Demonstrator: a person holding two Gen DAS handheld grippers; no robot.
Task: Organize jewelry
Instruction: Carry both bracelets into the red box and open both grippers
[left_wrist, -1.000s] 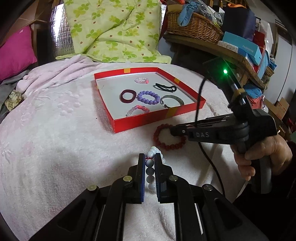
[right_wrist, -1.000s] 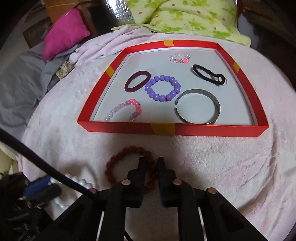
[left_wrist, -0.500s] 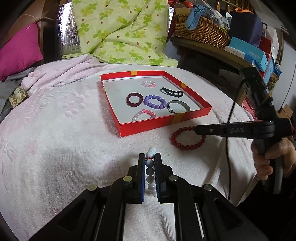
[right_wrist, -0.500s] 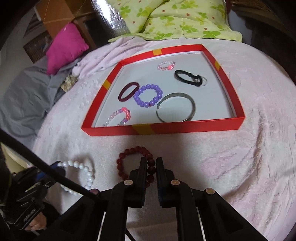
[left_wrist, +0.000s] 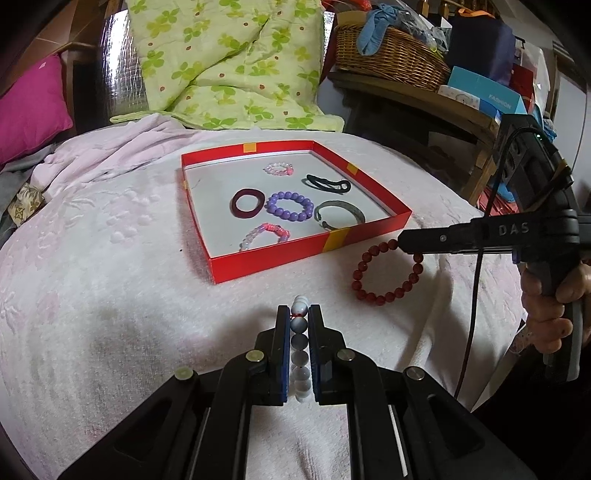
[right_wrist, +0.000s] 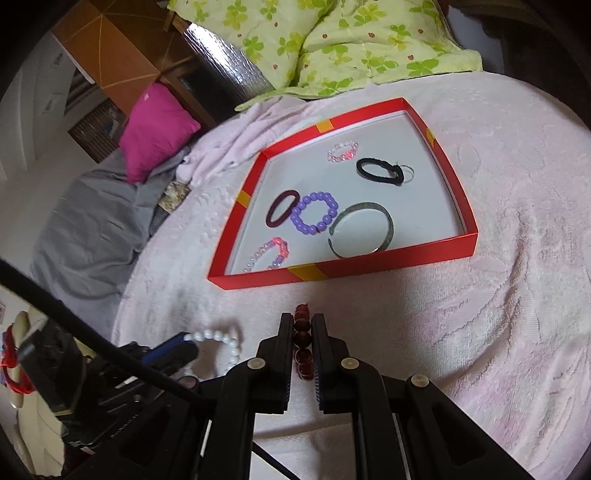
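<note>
Left gripper (left_wrist: 299, 314) is clamped on the white bead bracelet (left_wrist: 300, 328); right gripper (right_wrist: 298, 321) pinches the dark red bead bracelet (left_wrist: 391, 269), which dangles in front of the red tray (left_wrist: 280, 264). Both bracelets sit short of the tray's near wall. Risks: the hanging loop could snag that wall on the way in, round beads could slip from the narrow pinch, or a drop could land on the purple bead bracelet (left_wrist: 290, 206) or metal cuff (left_wrist: 341, 216) and tangle.
</note>
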